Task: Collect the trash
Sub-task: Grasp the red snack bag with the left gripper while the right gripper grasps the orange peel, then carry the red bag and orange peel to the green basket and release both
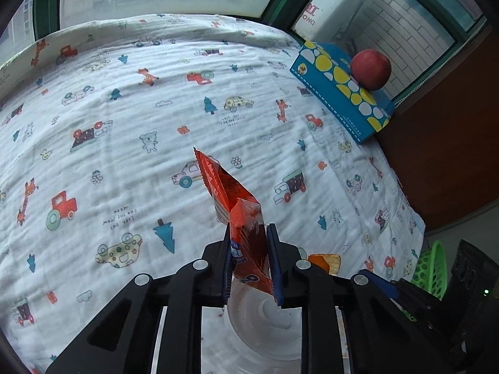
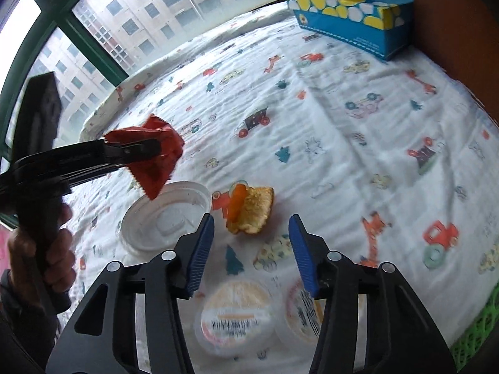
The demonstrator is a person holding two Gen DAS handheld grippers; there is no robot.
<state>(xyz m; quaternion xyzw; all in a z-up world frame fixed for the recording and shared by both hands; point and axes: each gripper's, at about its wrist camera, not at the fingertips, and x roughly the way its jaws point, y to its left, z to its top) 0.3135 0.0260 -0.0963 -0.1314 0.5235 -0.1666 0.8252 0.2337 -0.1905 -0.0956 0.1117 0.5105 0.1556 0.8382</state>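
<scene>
just ahead of the right gripper [image 2: 251,222], between its spread fingers and slightly beyond the tips, lies the orange peel [image 2: 249,210] on the bed [image 2: 343,131], nothing pinched yet. off to their left, the left gripper [image 1: 248,233] pinches a red wrapper [image 1: 232,199] above a white lid [image 2: 165,218]. blurred cups sit beneath the right fingers; the green basket [image 2: 477,333] is cut off.
</scene>
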